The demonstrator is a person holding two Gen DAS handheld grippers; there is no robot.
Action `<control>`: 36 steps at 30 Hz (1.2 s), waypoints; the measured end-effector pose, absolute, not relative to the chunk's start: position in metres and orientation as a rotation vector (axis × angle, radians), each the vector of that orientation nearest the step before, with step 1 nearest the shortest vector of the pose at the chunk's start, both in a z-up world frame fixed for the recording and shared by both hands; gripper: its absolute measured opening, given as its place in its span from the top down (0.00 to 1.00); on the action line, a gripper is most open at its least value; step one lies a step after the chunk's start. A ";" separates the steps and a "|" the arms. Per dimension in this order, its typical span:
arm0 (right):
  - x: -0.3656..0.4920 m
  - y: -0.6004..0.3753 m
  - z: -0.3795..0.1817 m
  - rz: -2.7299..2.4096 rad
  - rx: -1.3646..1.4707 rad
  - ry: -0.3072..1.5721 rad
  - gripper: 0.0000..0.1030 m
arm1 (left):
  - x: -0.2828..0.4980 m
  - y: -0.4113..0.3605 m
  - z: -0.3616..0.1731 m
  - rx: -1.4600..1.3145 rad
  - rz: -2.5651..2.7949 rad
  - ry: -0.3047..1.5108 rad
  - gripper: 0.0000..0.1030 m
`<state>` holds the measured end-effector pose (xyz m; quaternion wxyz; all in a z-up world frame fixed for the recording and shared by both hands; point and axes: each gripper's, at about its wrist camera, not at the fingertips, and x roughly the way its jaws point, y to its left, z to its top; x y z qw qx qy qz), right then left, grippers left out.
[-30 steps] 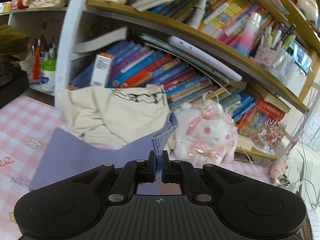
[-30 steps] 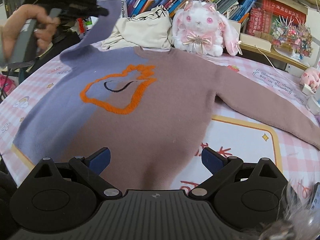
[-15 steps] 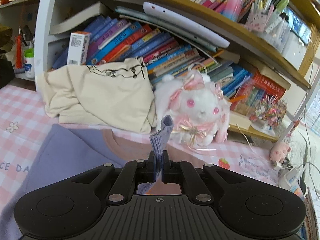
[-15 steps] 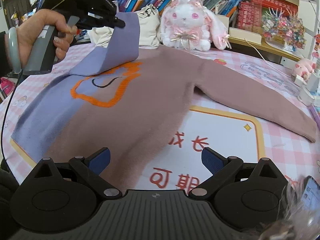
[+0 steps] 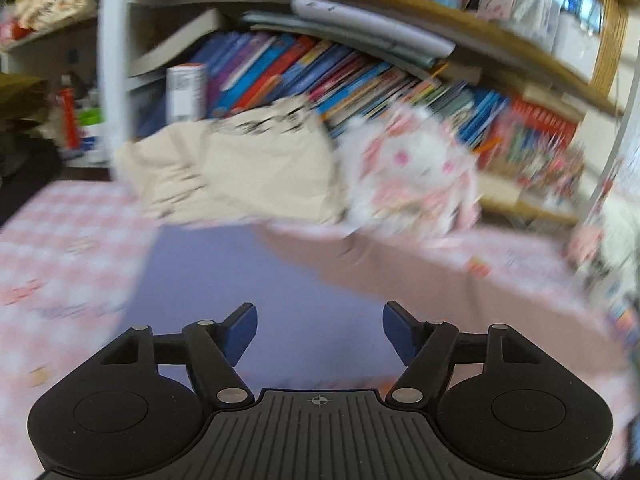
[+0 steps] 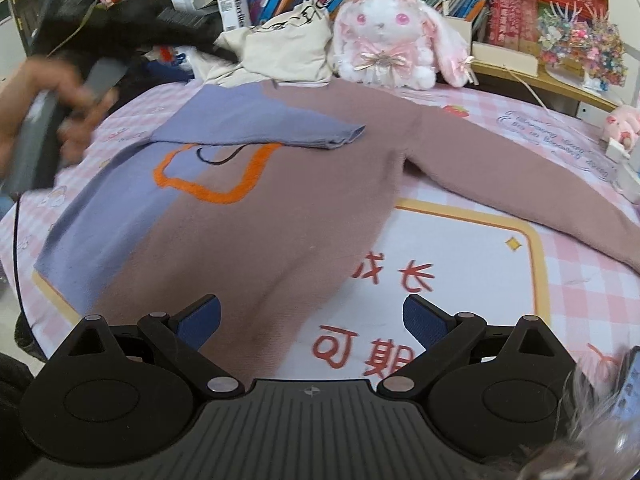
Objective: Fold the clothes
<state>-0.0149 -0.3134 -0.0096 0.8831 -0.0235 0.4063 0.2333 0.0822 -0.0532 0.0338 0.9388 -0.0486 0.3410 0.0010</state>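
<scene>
A sweater (image 6: 288,216), half purple and half brown with an orange outline on the chest, lies flat on the pink checked table. Its purple sleeve (image 6: 264,126) lies folded across the chest, cuff pointing right. Its brown sleeve (image 6: 520,184) stretches out to the right. My left gripper (image 5: 319,334) is open and empty above the purple part of the sweater (image 5: 248,280); this view is blurred. In the right wrist view the hand holding it (image 6: 60,100) shows blurred at the left edge. My right gripper (image 6: 311,322) is open and empty above the sweater's hem.
A cream bag (image 6: 288,48) and a white-pink plush rabbit (image 6: 384,40) sit behind the sweater, before a bookshelf (image 5: 360,64). A mat with red characters (image 6: 448,264) lies under the sweater. A small pink toy (image 6: 620,120) and white items stand at the right.
My left gripper carried the purple sleeve over the chest, opened and let it go. The sleeve now lies folded on the sweater. The left hand has pulled back to the left.
</scene>
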 end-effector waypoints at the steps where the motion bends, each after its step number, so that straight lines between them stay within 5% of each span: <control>1: -0.015 -0.311 -0.010 0.484 -0.050 0.848 0.04 | 0.071 -0.045 0.031 -0.070 0.030 0.709 0.31; 8: -0.016 -0.300 -0.011 0.400 -0.030 0.865 0.07 | 0.001 0.014 0.011 -0.066 0.172 0.705 0.31; 18: -0.031 -0.269 -0.015 0.279 -0.023 0.924 0.43 | -0.011 0.080 -0.008 -0.117 0.246 0.789 0.35; 26: -0.037 -0.258 -0.020 0.178 0.037 0.955 0.69 | -0.012 0.116 -0.025 -0.225 0.188 0.858 0.66; 30: -0.040 -0.254 -0.020 0.138 0.068 0.952 0.80 | -0.015 0.118 -0.026 -0.270 0.132 0.856 0.94; 36: -0.042 -0.245 -0.020 0.119 0.078 0.950 0.84 | -0.023 0.130 -0.024 -0.311 0.103 0.834 0.98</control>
